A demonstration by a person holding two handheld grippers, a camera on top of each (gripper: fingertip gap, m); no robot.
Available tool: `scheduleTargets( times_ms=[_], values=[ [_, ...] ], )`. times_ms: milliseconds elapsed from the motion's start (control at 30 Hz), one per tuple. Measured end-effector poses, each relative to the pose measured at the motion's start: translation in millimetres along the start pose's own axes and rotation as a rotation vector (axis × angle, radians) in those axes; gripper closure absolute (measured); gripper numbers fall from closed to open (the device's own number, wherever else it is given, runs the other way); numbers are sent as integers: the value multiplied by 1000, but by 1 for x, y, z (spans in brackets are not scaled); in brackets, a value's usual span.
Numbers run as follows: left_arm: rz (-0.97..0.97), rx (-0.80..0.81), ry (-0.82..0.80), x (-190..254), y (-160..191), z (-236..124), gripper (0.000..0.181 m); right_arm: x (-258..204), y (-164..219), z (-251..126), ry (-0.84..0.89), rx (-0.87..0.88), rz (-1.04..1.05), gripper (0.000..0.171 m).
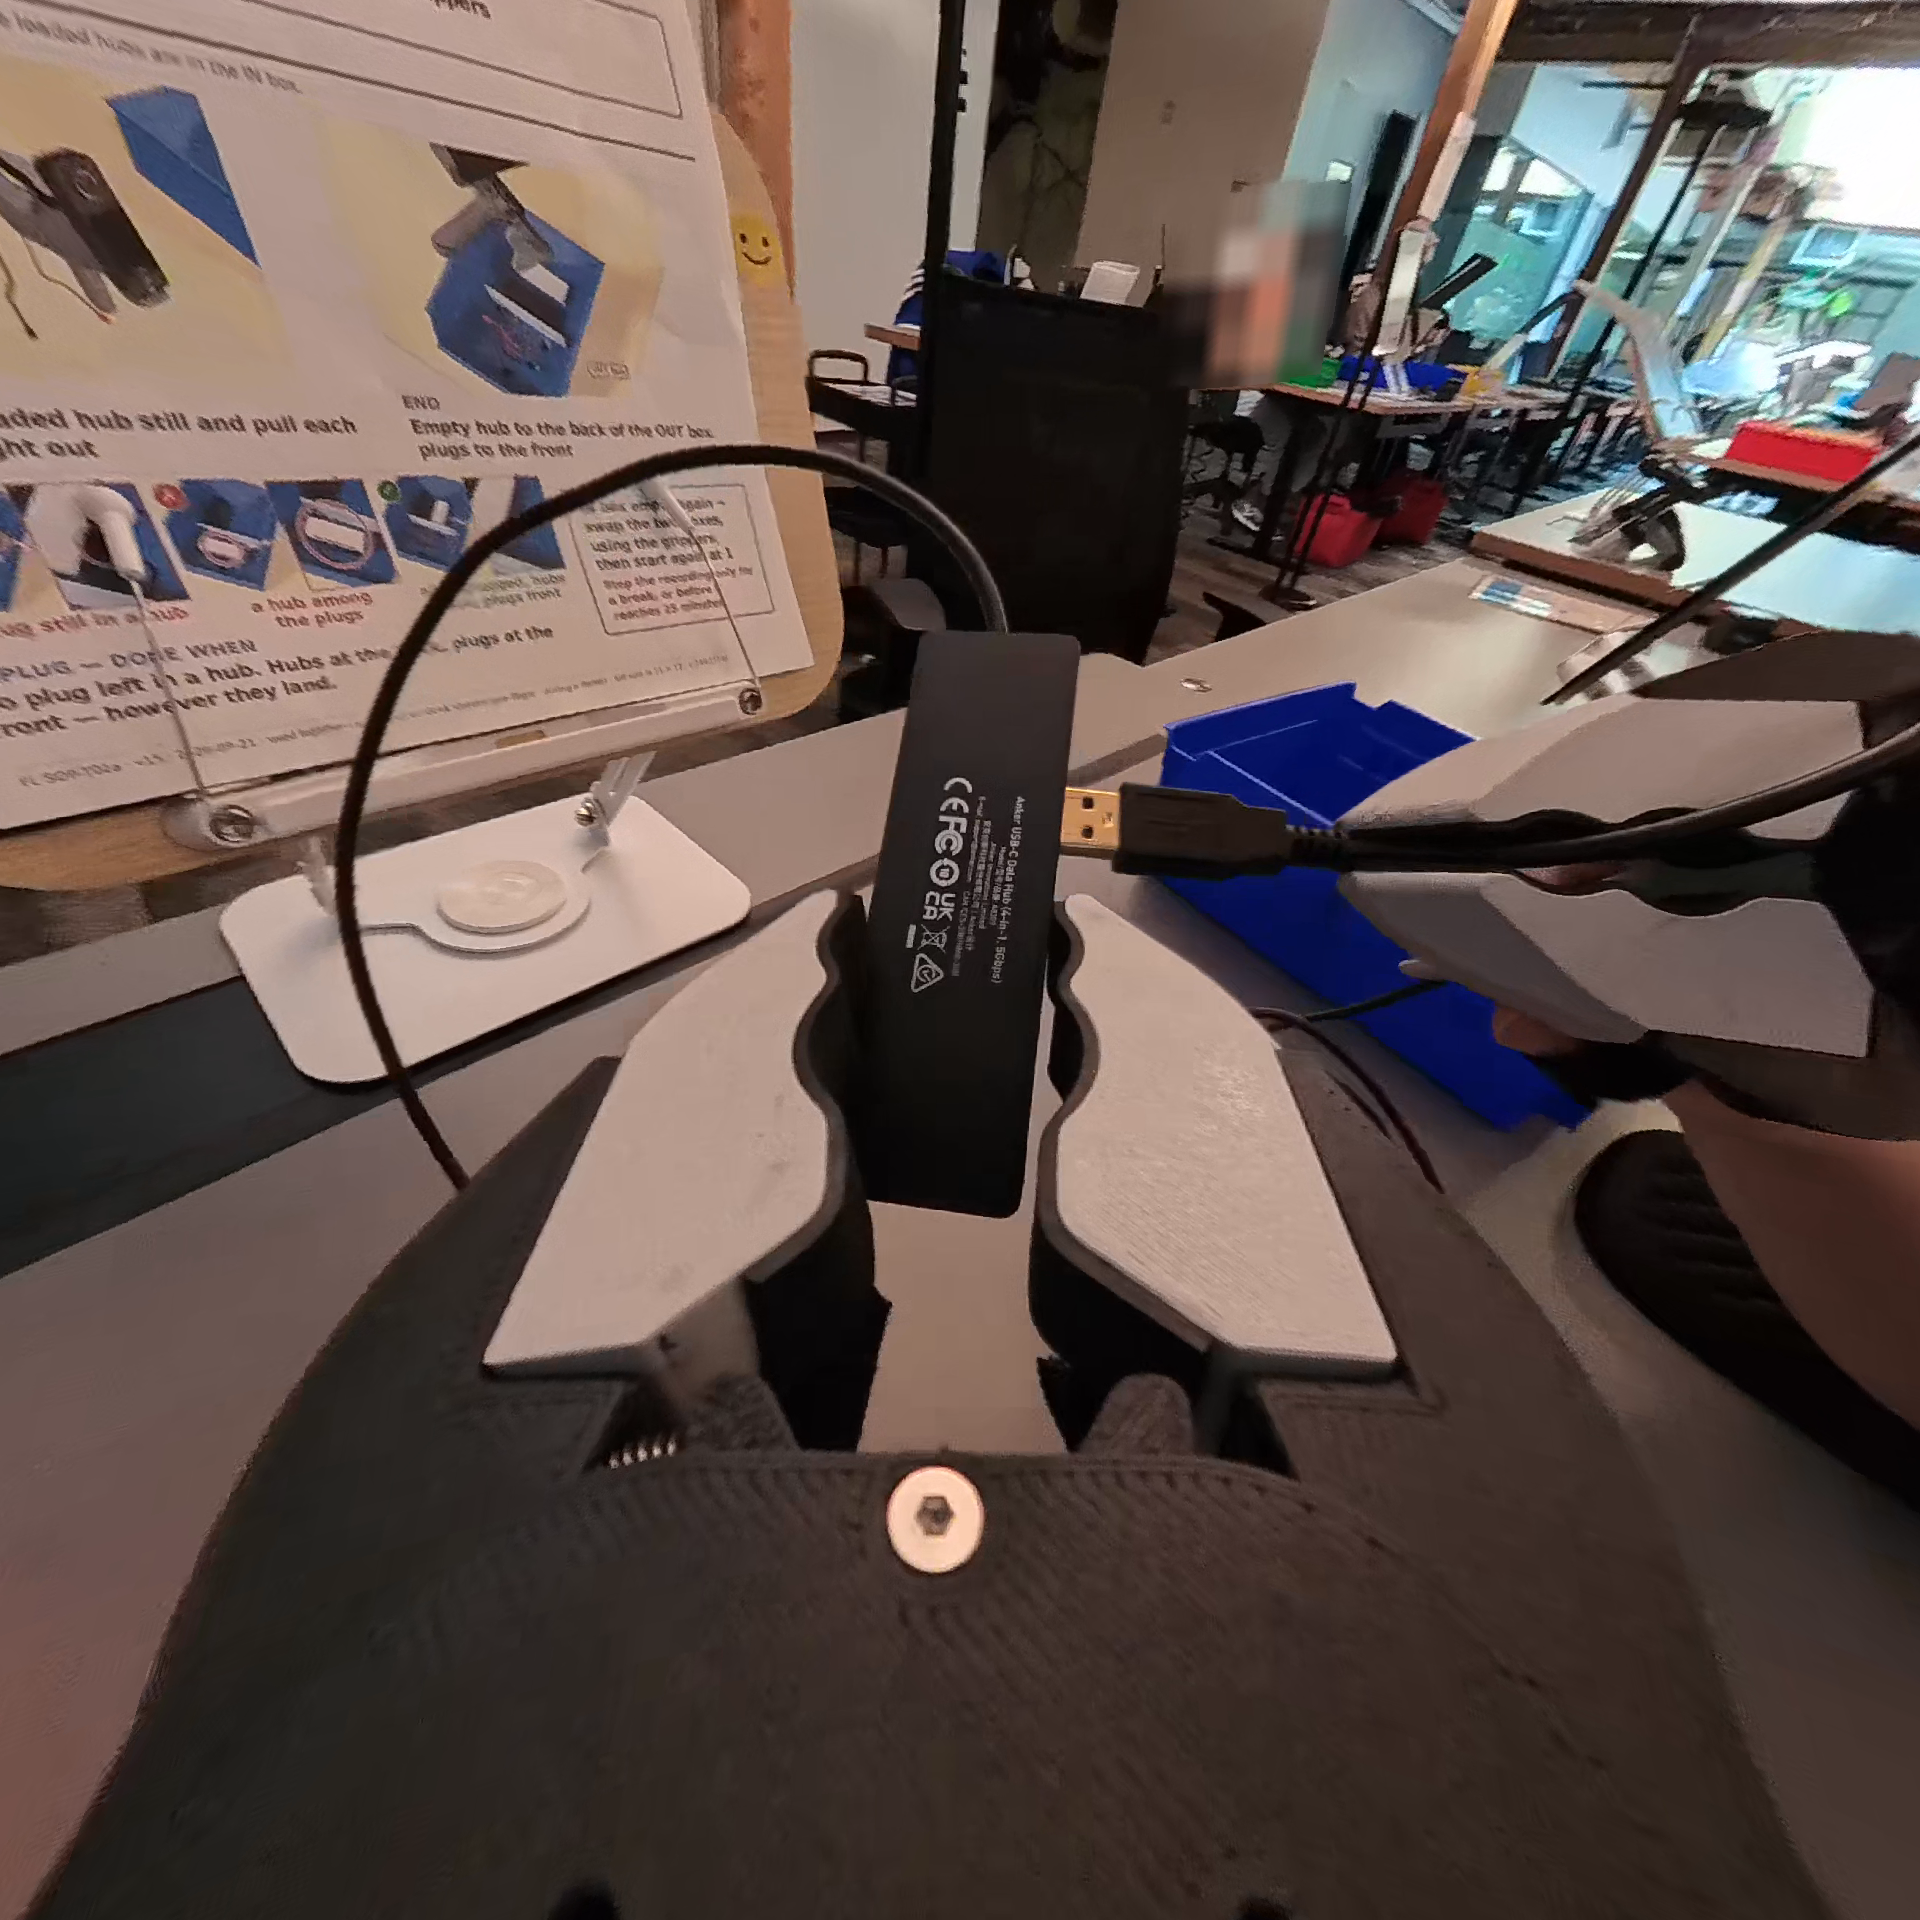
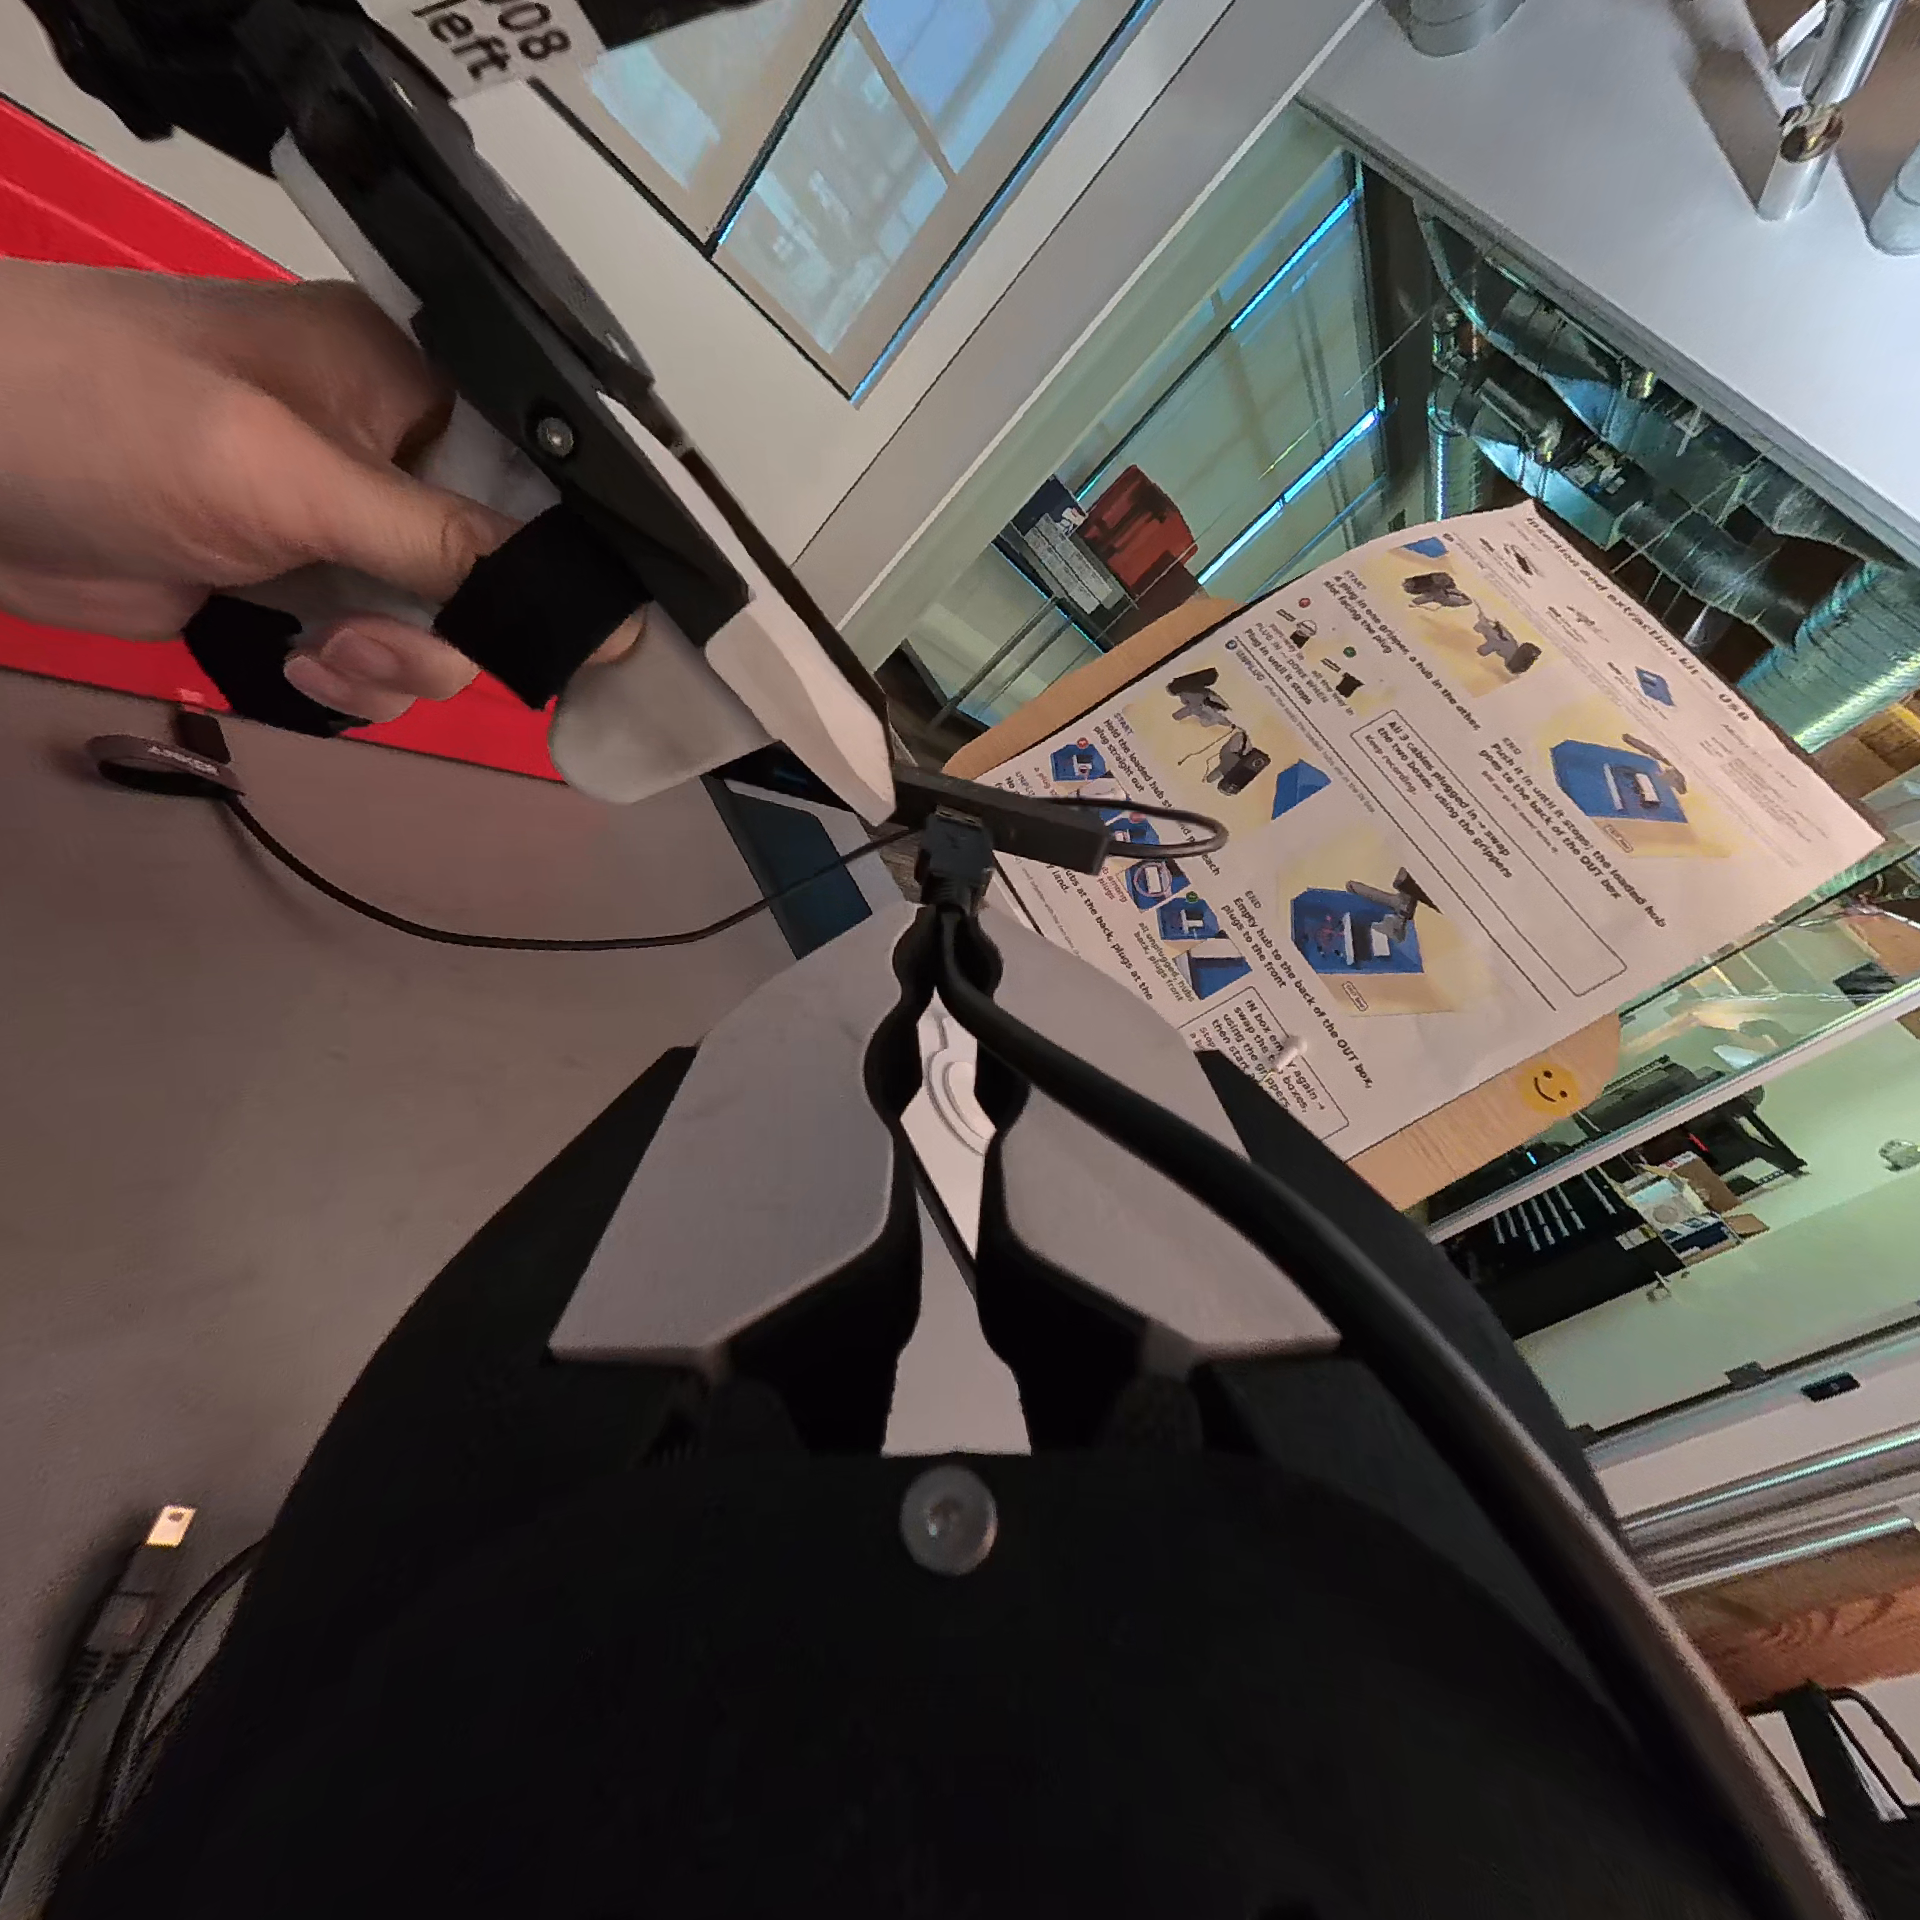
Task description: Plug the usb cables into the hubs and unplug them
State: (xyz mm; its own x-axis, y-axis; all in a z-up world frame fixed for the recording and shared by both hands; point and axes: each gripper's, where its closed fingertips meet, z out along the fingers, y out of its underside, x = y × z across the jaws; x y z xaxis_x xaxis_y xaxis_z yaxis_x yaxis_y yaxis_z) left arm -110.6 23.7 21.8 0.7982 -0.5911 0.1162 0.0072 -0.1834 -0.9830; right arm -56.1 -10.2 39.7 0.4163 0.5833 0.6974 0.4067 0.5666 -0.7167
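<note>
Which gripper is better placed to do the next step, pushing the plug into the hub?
The right gripper, probably. It is shut on the USB plug, whose gold tip points at the side of the hub, with a small gap. The left gripper only holds the hub upright.

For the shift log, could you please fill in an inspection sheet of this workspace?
Surface: grey table.
Job's things: black hub held up; gold-tipped USB plug beside its edge, not inserted.
Clutter: blue bin; instruction sheet on white stand.
Grippers: left tongs shut on hub; right tongs shut on plug's cable.
Cables: hub's lead loops left; spare plug on table.
Surroundings: workshop desks, red crates.
</note>
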Motion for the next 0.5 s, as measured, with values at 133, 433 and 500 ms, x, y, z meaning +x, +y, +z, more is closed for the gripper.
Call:
scheduleTargets(
  times_ms=[133,433,500],
  values=[
    [52,19,-54,1,-4,-2,148,0,-3,0,23,6,7,167],
    [83,62,-44,6,-13,-8,148,3,-4,-2,4,25,55,167],
    [104,63,-47,7,-15,-9,148,4,-7,-3,1,45,74,167]
  ],
)
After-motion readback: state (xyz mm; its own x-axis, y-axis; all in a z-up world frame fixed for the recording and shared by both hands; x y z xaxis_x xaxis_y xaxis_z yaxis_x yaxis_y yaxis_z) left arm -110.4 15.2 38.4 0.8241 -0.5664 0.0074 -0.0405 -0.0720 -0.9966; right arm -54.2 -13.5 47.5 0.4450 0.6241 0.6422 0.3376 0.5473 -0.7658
